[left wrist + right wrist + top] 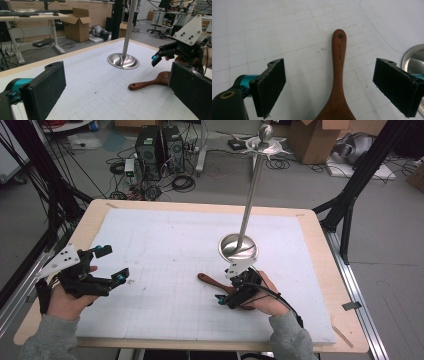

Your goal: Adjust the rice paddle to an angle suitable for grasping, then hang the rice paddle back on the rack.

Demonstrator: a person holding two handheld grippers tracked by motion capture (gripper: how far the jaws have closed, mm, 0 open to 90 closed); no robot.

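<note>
Wooden spoon (337, 75) between right claw's (337, 87) jaws

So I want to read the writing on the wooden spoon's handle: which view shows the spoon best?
The right gripper view: the spoon lies close up between the open jaws, handle lettering and hole visible. The left gripper view shows the spoon farther off, bowl partly hidden by a jaw. In the high view it's small, mostly under the right tool.
</note>
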